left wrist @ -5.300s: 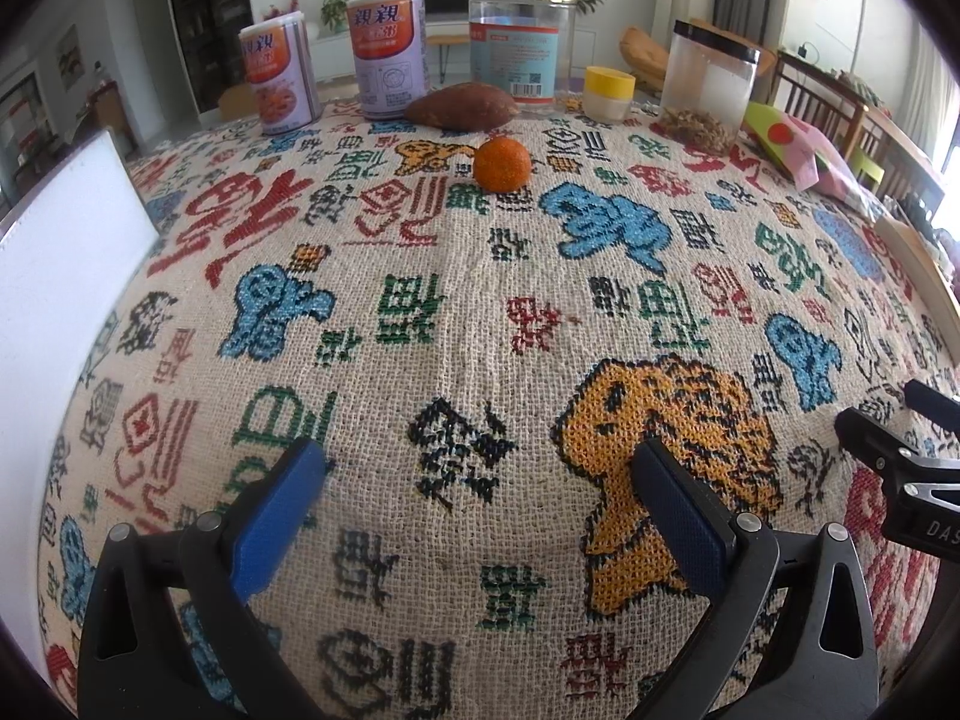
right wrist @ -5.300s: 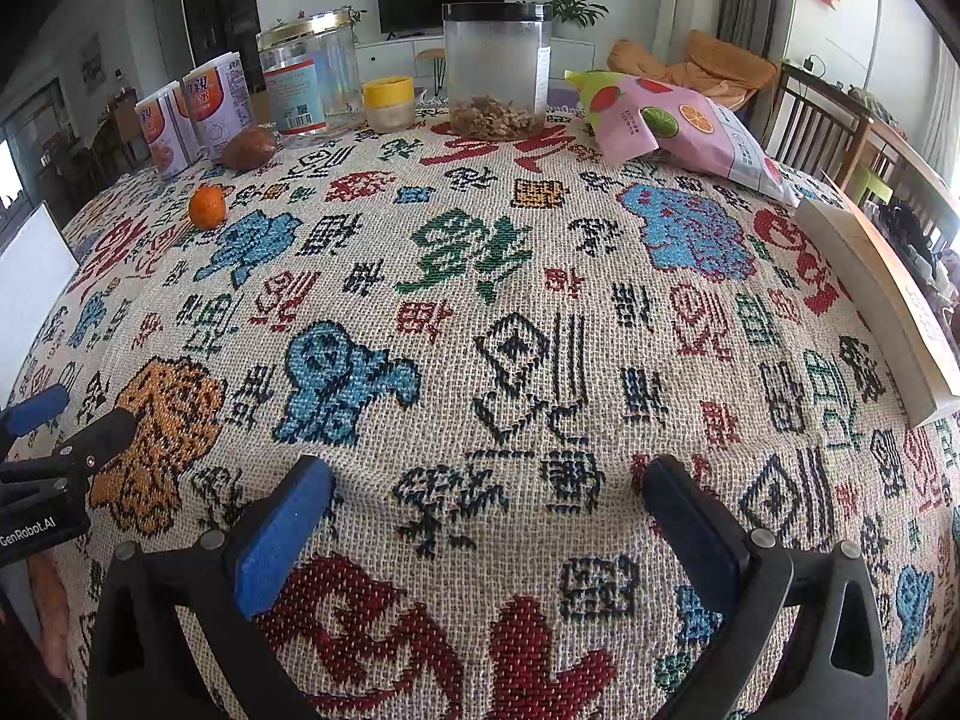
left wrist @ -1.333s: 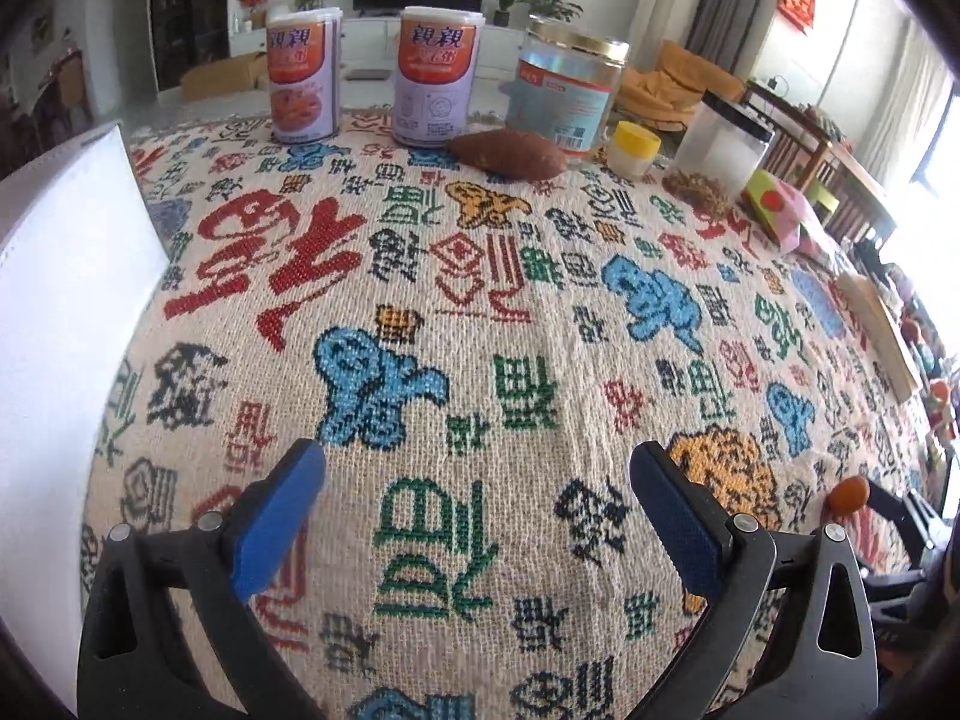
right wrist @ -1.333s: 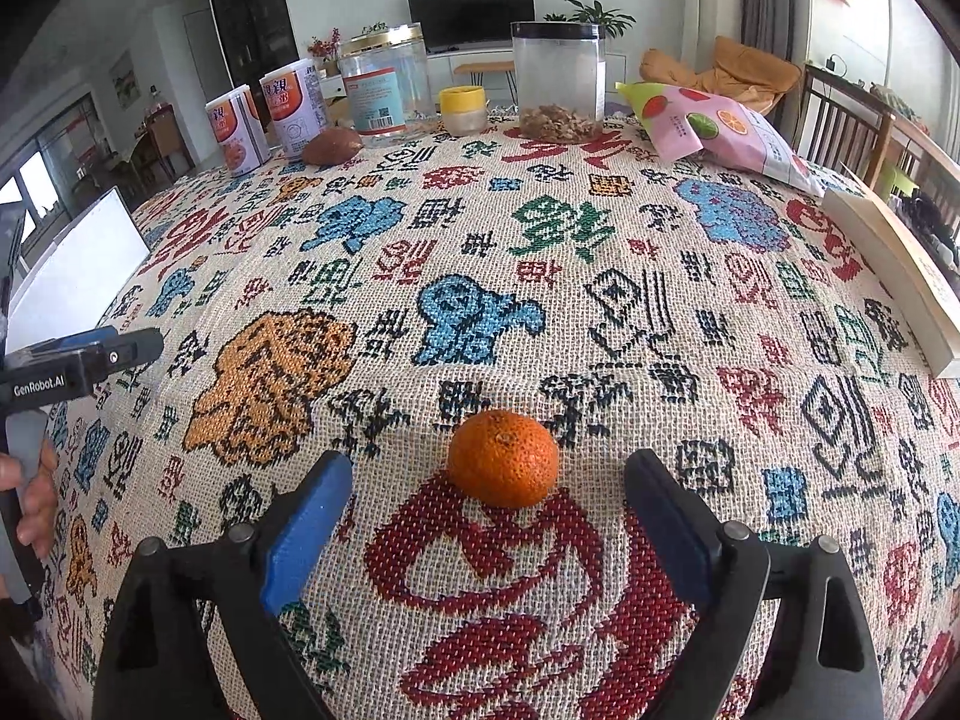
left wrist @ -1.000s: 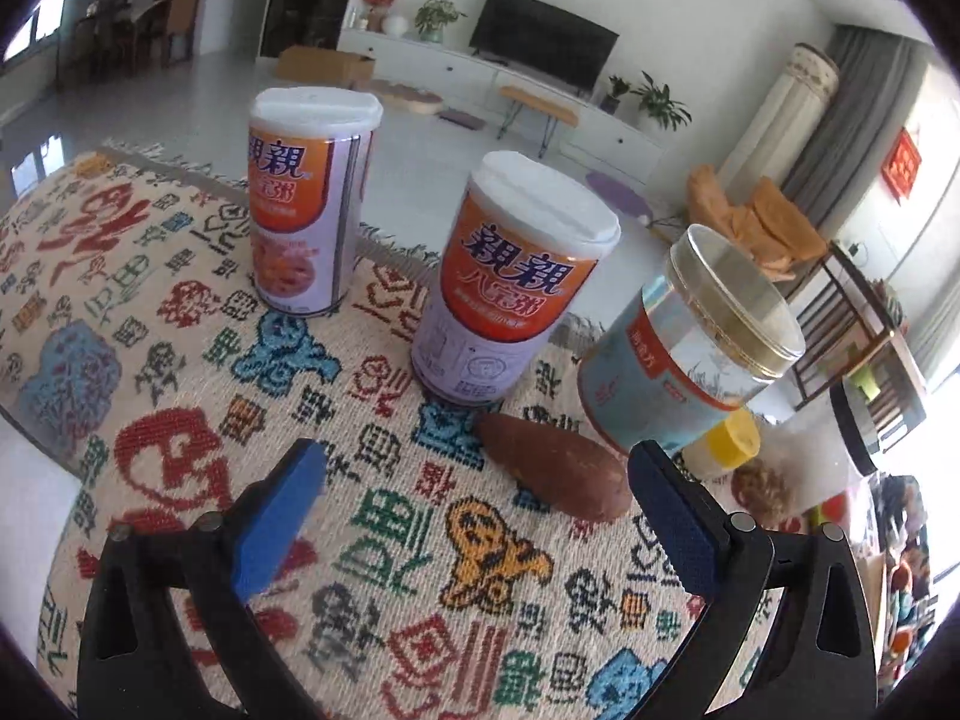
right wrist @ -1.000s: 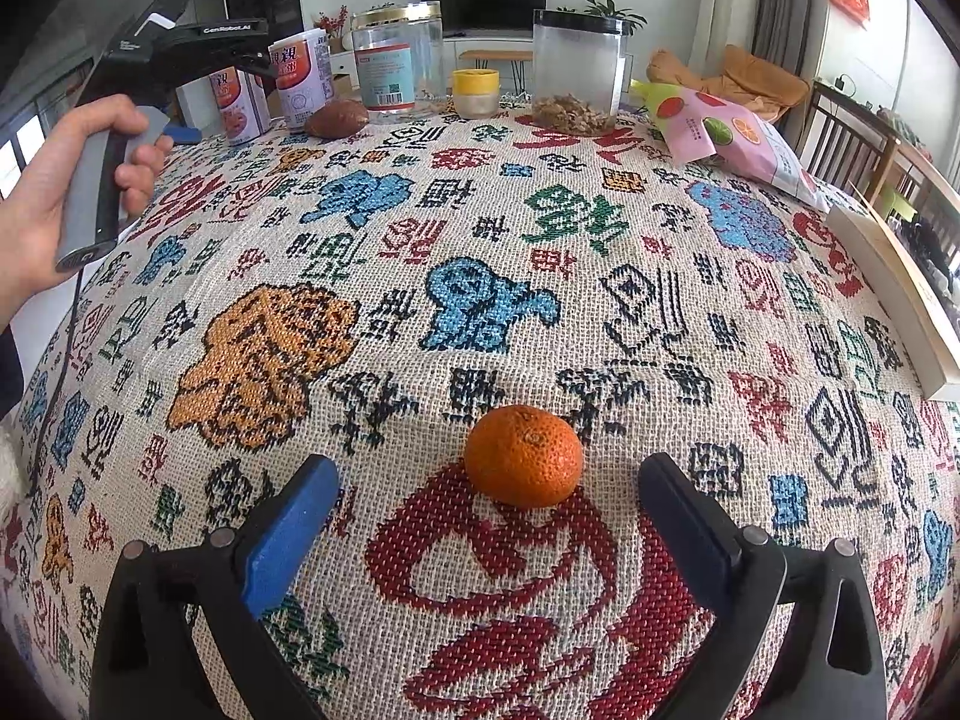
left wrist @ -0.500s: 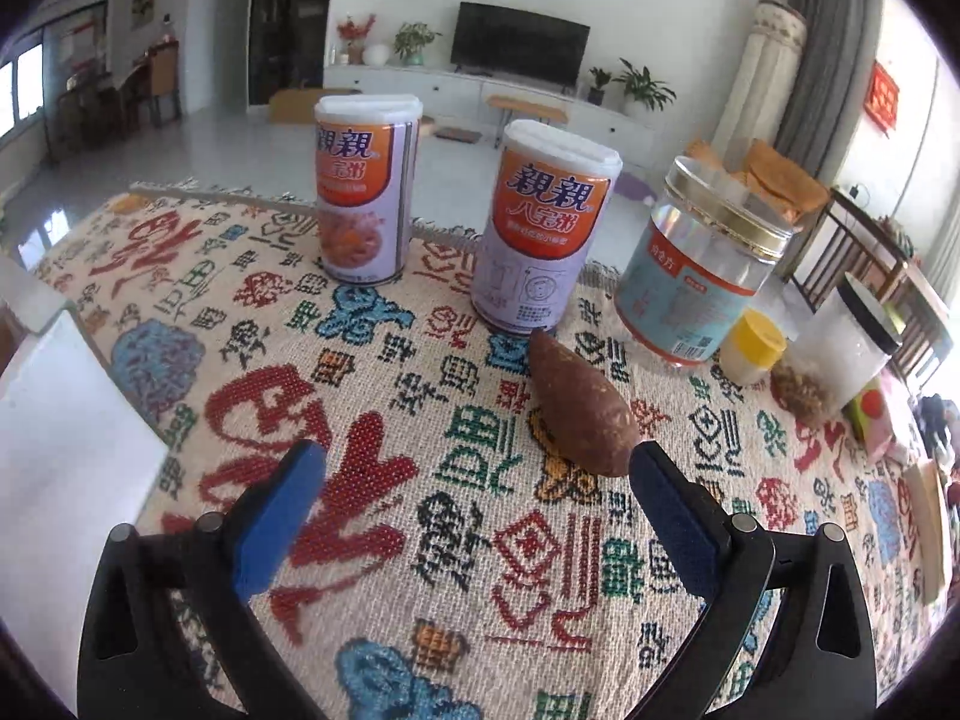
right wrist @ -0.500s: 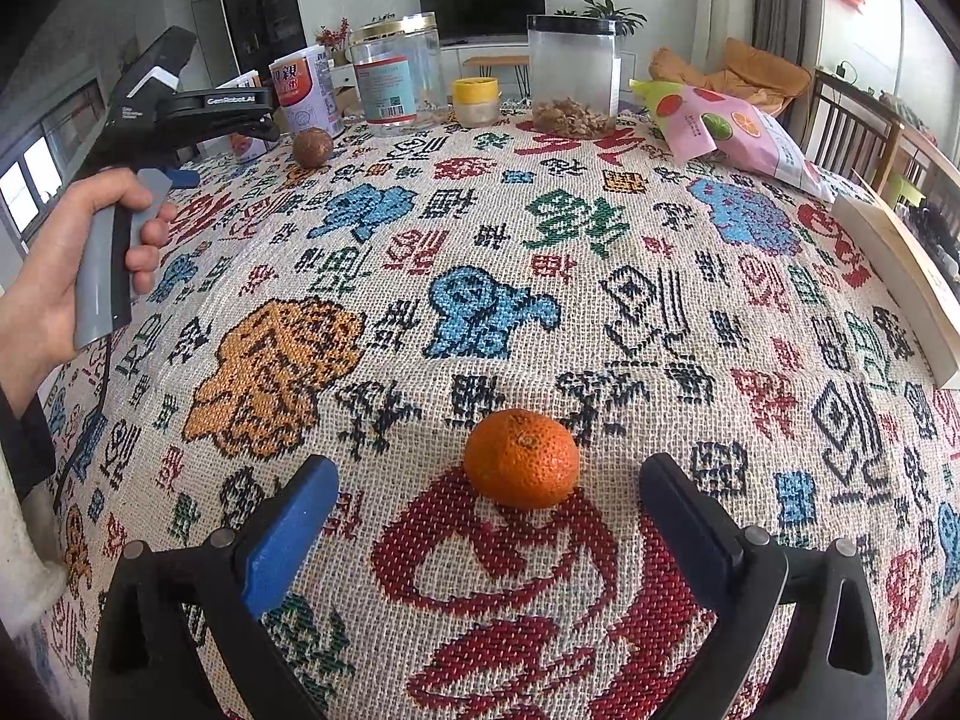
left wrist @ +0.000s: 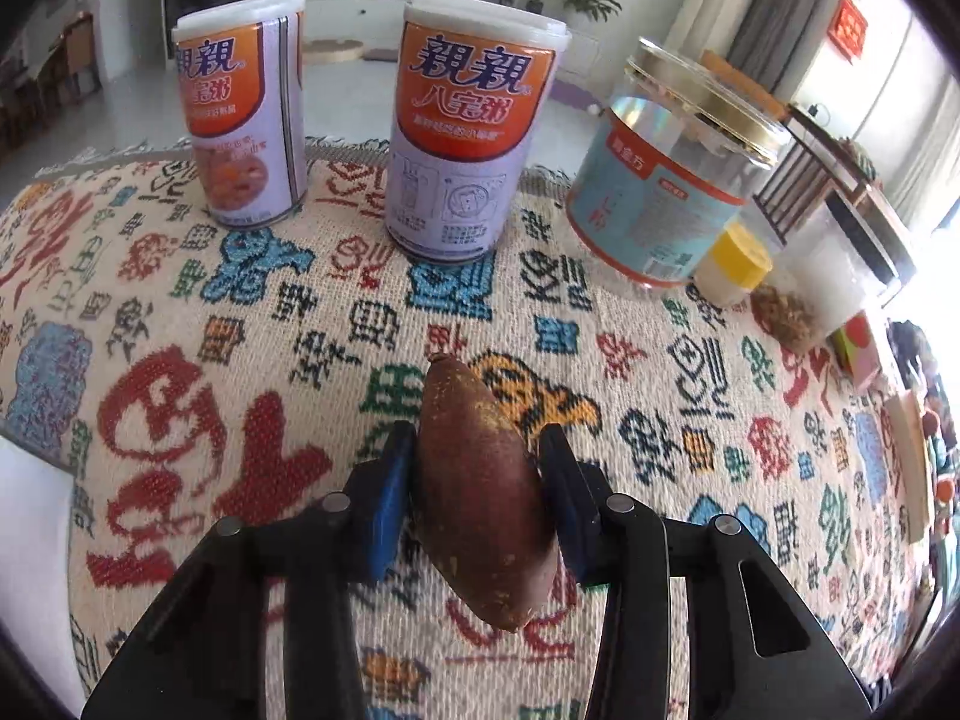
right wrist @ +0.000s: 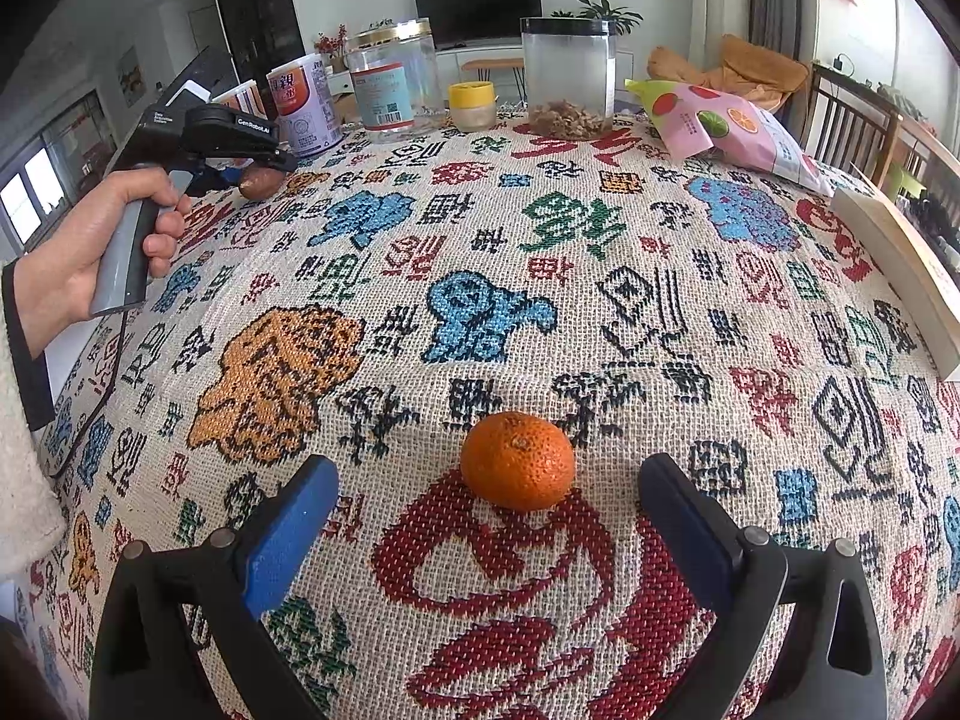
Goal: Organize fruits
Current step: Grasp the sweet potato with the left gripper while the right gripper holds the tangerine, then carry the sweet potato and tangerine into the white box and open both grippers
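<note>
- Reddish-brown skin marks the sweet potato (left wrist: pixel 480 498), which is clamped between the blue pads of the left tongs (left wrist: pixel 477 480); the pads press on both of its flanks, and its pointed far end is aimed toward the nearer porridge can (left wrist: pixel 474 126).
- Whether the sweet potato is lifted clear of the woven cloth (left wrist: pixel 660 372) on the desk or is resting on it cannot be told from the left wrist view.
- The orange tangerine (right wrist: pixel 517 459) is lying on the cloth well apart from the porridge can, toward the near edge of the desk, between the spread fingers of the right tongs (right wrist: pixel 489 516); these are wide open and touch nothing.
- The task is judged to be at an early stage: one item is gripped, the tangerine is ungripped, and the two are not yet gathered together.
- No bowl, basket or other target for the fruit is seen, so the destination cannot be named.
- In the right wrist view the sweet potato (right wrist: pixel 259 181) is small and partly covered by the left tongs' body, held by a hand (right wrist: pixel 90 246).
- The containers to the right of the porridge can are warped by the lens, and their labels are hard to read.
</note>
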Demonstrator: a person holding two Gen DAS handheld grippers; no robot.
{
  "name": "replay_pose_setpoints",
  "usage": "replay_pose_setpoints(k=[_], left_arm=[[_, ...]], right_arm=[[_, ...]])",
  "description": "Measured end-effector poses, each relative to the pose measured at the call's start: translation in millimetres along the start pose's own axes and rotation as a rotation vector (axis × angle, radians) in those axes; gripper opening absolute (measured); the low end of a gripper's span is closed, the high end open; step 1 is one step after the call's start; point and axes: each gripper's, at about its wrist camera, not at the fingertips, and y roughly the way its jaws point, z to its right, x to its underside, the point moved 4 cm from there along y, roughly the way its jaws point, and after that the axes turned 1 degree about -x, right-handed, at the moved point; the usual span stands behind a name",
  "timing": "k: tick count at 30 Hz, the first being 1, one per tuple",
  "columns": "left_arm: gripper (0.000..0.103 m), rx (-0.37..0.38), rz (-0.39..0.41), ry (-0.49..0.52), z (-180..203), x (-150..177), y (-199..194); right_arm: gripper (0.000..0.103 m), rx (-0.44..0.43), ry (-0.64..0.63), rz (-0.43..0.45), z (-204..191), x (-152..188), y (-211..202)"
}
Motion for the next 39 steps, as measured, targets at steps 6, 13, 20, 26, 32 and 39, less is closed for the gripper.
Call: replay_pose_setpoints(k=[6, 13, 20, 26, 32, 39], left_arm=[[0.044, 0.161, -0.033, 0.216, 38.1, 126.1, -87.1], [0.053, 0.125, -0.05, 0.266, 22.5, 188.3, -108.3], [0.076, 0.105, -0.035, 0.314, 15.7, 191.9, -119.8], [0.042, 0.018, -0.028, 0.351, 20.4, 191.6, -104.0], [0.041, 0.114, -0.014, 0.221, 8.2, 189.0, -122.6], [0.041, 0.377, 0.11, 0.021, -14.8, 181.7, -255.1]], right_arm=[[0.1, -0.277, 0.14, 0.041, 22.2, 7.3, -20.3], [0.1, -0.116, -0.039, -0.061, 0.3, 22.7, -39.0], [0.099, -0.079, 0.003, -0.085, -5.0, 16.2, -46.1], [0.077, -0.068, -0.001, -0.129, 1.2, -3.4, -35.4], [0.03, -0.052, 0.035, -0.159, 6.7, -16.5, -8.2], [0.029, -0.107, 0.039, -0.069, -17.4, -29.7, -50.9]])
